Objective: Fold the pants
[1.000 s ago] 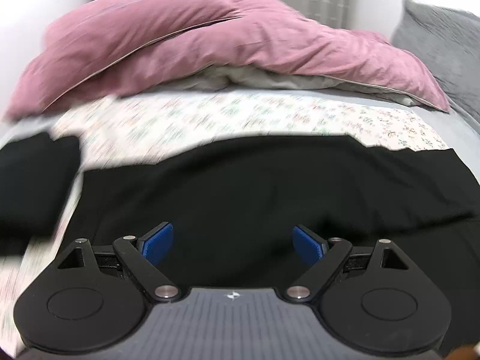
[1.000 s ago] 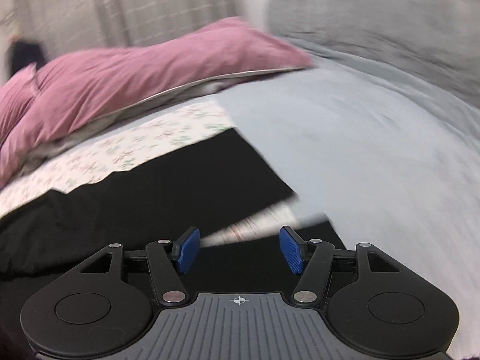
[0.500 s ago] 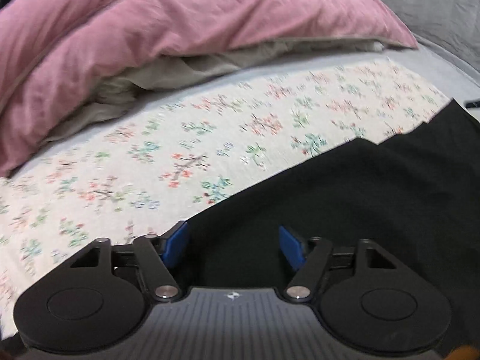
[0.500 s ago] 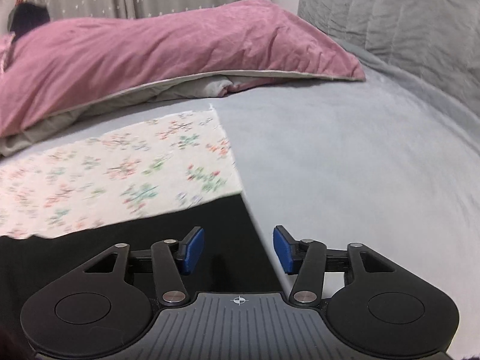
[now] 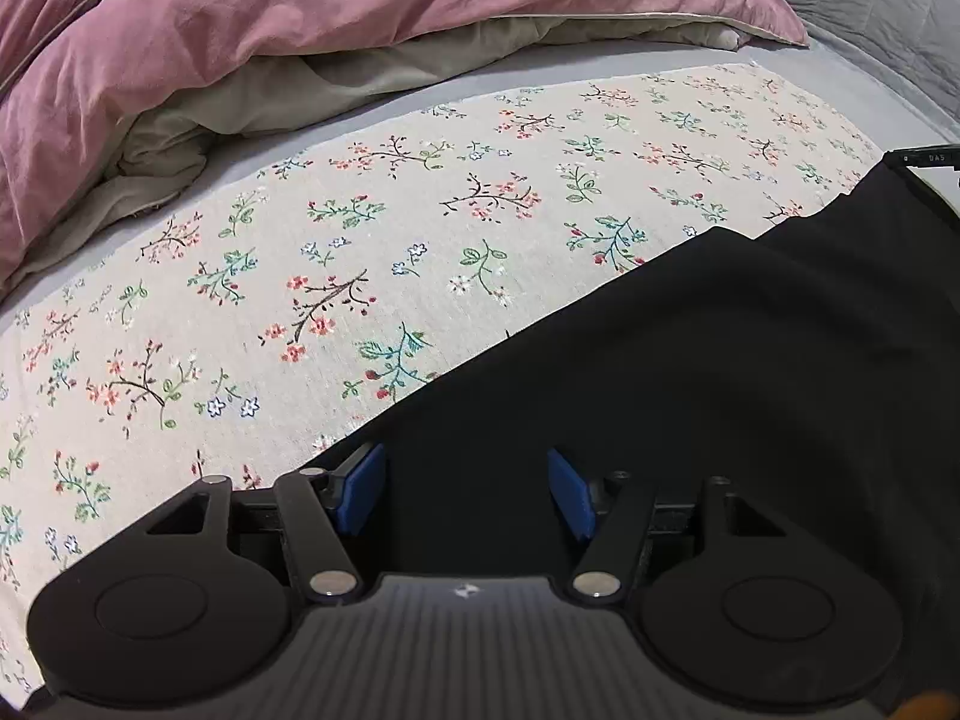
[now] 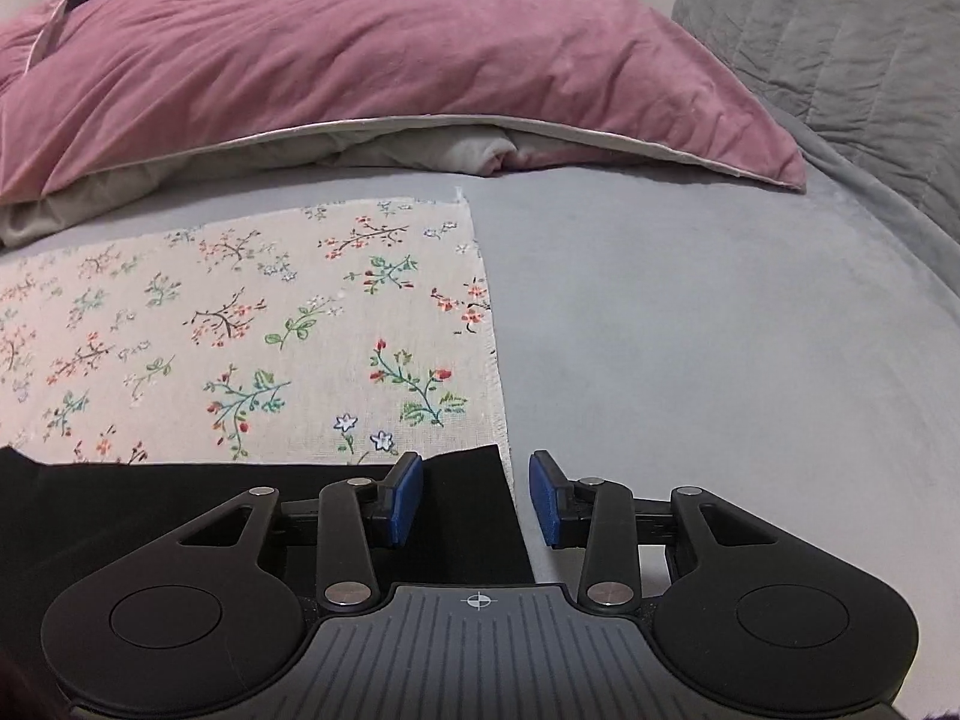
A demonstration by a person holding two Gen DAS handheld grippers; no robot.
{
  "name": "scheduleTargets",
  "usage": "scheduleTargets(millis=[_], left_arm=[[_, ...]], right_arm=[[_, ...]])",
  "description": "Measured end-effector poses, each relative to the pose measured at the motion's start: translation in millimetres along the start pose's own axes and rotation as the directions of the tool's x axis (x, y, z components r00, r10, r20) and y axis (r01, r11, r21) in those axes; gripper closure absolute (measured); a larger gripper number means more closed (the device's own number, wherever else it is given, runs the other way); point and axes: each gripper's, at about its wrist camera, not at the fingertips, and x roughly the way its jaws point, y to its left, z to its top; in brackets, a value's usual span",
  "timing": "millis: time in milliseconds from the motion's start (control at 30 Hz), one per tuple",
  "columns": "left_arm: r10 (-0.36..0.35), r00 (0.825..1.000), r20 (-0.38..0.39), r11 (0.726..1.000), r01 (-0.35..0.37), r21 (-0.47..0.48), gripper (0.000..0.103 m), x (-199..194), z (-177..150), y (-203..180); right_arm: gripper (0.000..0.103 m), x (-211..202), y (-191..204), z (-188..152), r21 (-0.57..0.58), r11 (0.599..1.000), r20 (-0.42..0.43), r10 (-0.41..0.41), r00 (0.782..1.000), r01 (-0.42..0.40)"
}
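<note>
Black pants point(image 5: 690, 372) lie flat on a floral cloth point(image 5: 372, 276) on the bed. In the left wrist view my left gripper point(image 5: 465, 495) is open, low over the pants' far edge, with black fabric between its blue pads. In the right wrist view my right gripper point(image 6: 474, 501) is open over the pants' right end point(image 6: 462, 510), whose corner lies between the fingers. Neither gripper holds anything.
A pink duvet point(image 6: 372, 78) with a beige lining is heaped along the back of the bed. Grey bedsheet point(image 6: 720, 330) spreads to the right of the floral cloth point(image 6: 252, 330). A grey quilted pillow point(image 6: 840, 42) sits at the far right.
Both grippers have moved forward and down to the pants' far edge. Their jaws have narrowed slightly but stay open. The pants have not moved.
</note>
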Motion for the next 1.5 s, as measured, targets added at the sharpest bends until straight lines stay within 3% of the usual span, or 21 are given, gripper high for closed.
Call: scheduleTargets(millis=[33,67,133,167,333,500,633,667,700,767,867,967,1033,1100,1133,1267,1333,1400,1500], left_arm=[[-0.010,1.000,0.005,1.000,0.010,-0.006,0.025,-1,-1,-1],[-0.011,1.000,0.011,1.000,0.012,-0.014,0.037,-2,-2,-2],[-0.017,0.999,0.031,1.000,0.018,-0.017,0.070,-3,-4,-7],[-0.006,0.999,0.042,1.000,0.006,-0.016,0.073,-3,-6,-11],[0.077,0.991,0.112,0.997,-0.078,0.005,0.074,-8,-12,-26],[0.159,0.968,0.195,0.987,-0.155,-0.034,0.074,-10,0,-21],[0.063,0.990,0.126,0.996,-0.053,-0.077,0.071,-2,12,-3],[0.045,0.990,0.135,0.997,-0.035,-0.075,0.059,-5,11,3],[0.024,0.989,0.144,0.998,-0.014,-0.068,0.038,-10,10,10],[0.021,0.989,0.147,0.998,-0.011,-0.068,0.017,-17,4,24],[-0.023,0.997,0.072,0.998,0.028,-0.061,0.016,-15,-2,45],[-0.031,0.999,-0.012,0.999,0.031,-0.041,0.016,-6,-7,56],[-0.050,0.999,-0.019,0.995,0.048,-0.092,0.027,-6,-8,63],[-0.067,0.998,-0.016,0.989,0.064,-0.130,0.066,-7,-9,67],[-0.080,0.997,-0.007,0.986,0.078,-0.147,0.070,-8,-10,67],[0.046,0.996,0.082,0.997,-0.041,-0.063,0.072,-21,-12,44],[0.121,0.982,0.148,0.990,-0.107,-0.097,0.072,-27,-10,44],[0.192,0.962,0.196,0.978,-0.170,-0.123,0.072,-28,-7,43],[0.249,0.955,0.163,0.963,-0.227,-0.144,0.072,-11,-2,42]], right_arm=[[0.081,0,-1,0,0.014,1.000,0.008,0.006,1.000,-0.006],[0.082,-1,0,-1,0.021,1.000,0.017,0.017,1.000,-0.017],[0.088,-3,6,-5,-0.007,1.000,0.033,0.009,0.999,-0.009],[0.090,-5,13,-7,-0.037,0.999,0.045,0.001,0.999,0.001],[0.093,-23,24,-8,-0.085,0.991,0.141,-0.094,0.985,0.107],[0.094,-28,18,10,-0.062,0.978,0.221,-0.182,0.958,0.200],[0.094,-9,30,29,-0.092,0.964,0.214,-0.225,0.950,0.249],[0.094,-3,35,30,-0.109,0.960,0.208,-0.231,0.951,0.257],[0.094,1,39,31,-0.121,0.957,0.200,-0.237,0.951,0.264],[0.094,7,44,30,-0.136,0.953,0.192,-0.244,0.951,0.272],[0.094,10,44,23,-0.139,0.951,0.192,-0.249,0.949,0.277],[0.094,12,40,19,-0.117,0.955,0.179,-0.250,0.952,0.273],[0.094,13,41,17,-0.104,0.955,0.173,-0.256,0.951,0.276],[0.094,13,44,17,-0.111,0.952,0.174,-0.265,0.948,0.287],[0.094,13,46,17,-0.115,0.949,0.176,-0.271,0.946,0.293],[0.095,11,51,21,-0.112,0.937,0.197,-0.304,0.932,0.330],[0.103,12,53,27,-0.114,0.921,0.211,-0.343,0.915,0.371],[0.103,14,51,36,-0.095,0.919,0.211,-0.357,0.910,0.382],[0.103,25,58,47,-0.106,0.912,0.208,-0.371,0.905,0.397]])
